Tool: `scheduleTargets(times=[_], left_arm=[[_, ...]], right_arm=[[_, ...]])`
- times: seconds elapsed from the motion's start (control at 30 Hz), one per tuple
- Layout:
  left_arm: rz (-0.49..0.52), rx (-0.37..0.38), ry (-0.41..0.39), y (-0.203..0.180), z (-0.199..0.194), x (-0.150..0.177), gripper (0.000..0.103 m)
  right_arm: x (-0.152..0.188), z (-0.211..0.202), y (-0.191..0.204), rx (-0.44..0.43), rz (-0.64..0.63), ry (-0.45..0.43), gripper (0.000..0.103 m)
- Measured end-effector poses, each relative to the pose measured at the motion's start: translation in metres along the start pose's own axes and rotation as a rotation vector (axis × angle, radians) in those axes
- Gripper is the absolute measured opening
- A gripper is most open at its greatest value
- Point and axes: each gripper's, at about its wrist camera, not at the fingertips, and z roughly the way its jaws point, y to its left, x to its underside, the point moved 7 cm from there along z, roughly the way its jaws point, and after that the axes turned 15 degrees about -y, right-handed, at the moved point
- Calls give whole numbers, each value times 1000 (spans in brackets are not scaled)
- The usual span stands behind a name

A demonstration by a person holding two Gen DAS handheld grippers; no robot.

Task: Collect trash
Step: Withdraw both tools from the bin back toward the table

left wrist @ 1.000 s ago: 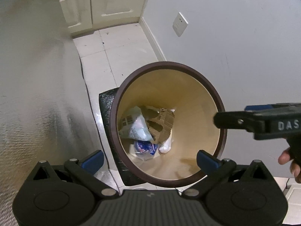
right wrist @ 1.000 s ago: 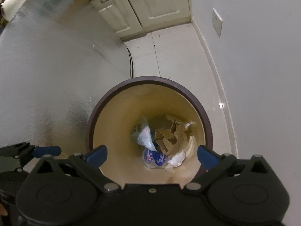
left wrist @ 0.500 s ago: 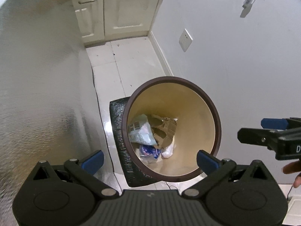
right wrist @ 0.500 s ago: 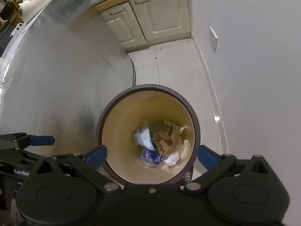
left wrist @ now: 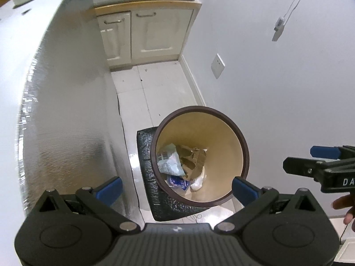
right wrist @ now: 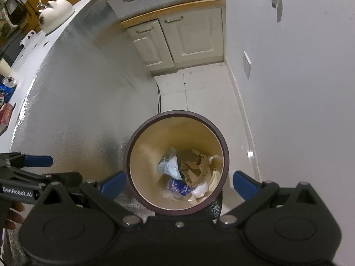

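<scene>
A round waste bin with a dark brown rim (left wrist: 243, 141) (right wrist: 226, 150) and cream inside stands on the floor below both grippers. At its bottom lie a pale blue printed wrapper (left wrist: 169, 160) (right wrist: 169, 165), crumpled brown paper (left wrist: 193, 161) (right wrist: 195, 170), a blue packet (left wrist: 176, 181) (right wrist: 177, 186) and a white wad (left wrist: 197, 181) (right wrist: 200, 191). My left gripper (left wrist: 176, 189) is open and empty, high above the bin. My right gripper (right wrist: 178, 185) is open and empty too, and shows at the right of the left wrist view (left wrist: 319, 166).
A silver foil-covered counter side (left wrist: 66, 110) (right wrist: 77, 99) rises left of the bin, a grey wall (left wrist: 288, 88) stands to its right. A black foam pad (left wrist: 146, 161) lies under the bin. Cream cabinets (right wrist: 188, 40) close the far end. A white object (right wrist: 56, 13) sits on the counter top.
Both grippers have risen well away from the bin, which now looks smaller. The counter top and cabinets have come into view. Both stay open and empty.
</scene>
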Motion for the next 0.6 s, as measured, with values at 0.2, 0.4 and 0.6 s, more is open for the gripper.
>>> scheduleTargets(times=[0.2,0.4,0.6], left_arm=[[-9,-6,-42,1,-27,-3,103],[-22,-6,-87,2,-56,0,103],[-22,16,-164,5,-95,2,103]], right_arm=[[0,-25,5,17,-18,-30,103],[3,-52,14,30,-44,-61,103],[5,-86,24,48,-60,-114,103]])
